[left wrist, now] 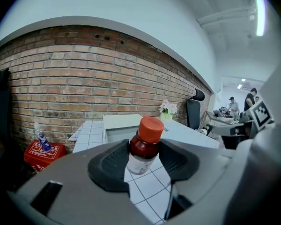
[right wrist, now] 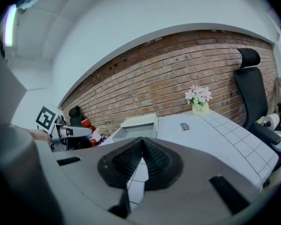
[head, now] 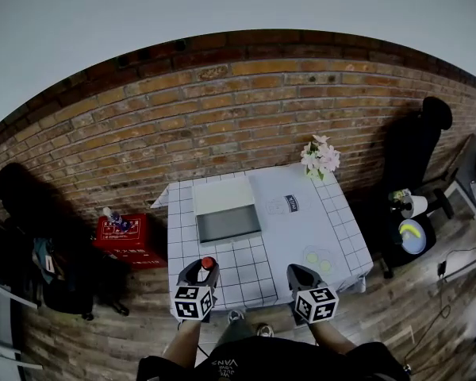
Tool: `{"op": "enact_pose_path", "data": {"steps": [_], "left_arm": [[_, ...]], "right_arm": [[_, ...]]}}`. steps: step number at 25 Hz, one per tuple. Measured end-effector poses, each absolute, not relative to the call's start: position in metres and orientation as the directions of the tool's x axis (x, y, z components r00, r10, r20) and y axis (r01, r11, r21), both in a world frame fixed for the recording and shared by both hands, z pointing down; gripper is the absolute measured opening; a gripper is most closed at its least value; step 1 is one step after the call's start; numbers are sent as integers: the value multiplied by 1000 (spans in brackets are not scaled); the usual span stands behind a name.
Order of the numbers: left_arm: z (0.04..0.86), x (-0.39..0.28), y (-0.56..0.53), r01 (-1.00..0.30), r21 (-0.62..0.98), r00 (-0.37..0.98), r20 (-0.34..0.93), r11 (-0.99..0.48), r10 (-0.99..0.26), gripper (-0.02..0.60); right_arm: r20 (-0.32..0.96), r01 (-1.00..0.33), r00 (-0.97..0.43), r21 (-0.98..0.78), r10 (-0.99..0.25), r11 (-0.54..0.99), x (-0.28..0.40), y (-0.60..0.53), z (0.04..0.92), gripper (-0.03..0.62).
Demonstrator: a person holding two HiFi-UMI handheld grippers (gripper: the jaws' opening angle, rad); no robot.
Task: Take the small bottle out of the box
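Note:
The small bottle (left wrist: 141, 150), dark with a red cap and a white label, sits upright between the pads of my left gripper (left wrist: 143, 157), which is shut on it above the table's near edge. In the head view the red-capped bottle (head: 208, 263) shows at the tip of the left gripper (head: 200, 273), in front of the open grey box (head: 226, 210) and outside it. My right gripper (head: 301, 277) hovers over the near right of the table. Its jaws (right wrist: 140, 150) meet with nothing between them. From the right gripper view the bottle (right wrist: 91, 131) is seen off to the left.
A white checked cloth covers the table (head: 337, 221). A pot of flowers (head: 320, 158) stands at its far right corner and a pale plate (head: 318, 259) lies near the right gripper. A red crate (head: 125, 236) sits on the floor at left, a black chair (head: 416, 145) at right.

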State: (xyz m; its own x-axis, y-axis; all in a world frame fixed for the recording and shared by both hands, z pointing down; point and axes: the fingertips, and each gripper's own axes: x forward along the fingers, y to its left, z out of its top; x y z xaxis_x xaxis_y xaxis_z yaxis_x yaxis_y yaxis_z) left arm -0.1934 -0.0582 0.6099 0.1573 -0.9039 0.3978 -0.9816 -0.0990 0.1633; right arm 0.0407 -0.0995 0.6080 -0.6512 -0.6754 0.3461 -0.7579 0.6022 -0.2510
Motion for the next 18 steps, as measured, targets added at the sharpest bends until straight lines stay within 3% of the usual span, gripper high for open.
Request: {"op": "enact_pose_path", "data": {"steps": [18], "left_arm": [[613,-226,4,-971,206,194,402,-118,-895,204]], "right_arm": [[375,-809,-588,-262,-717,527,10,-59,617,-2]]}}
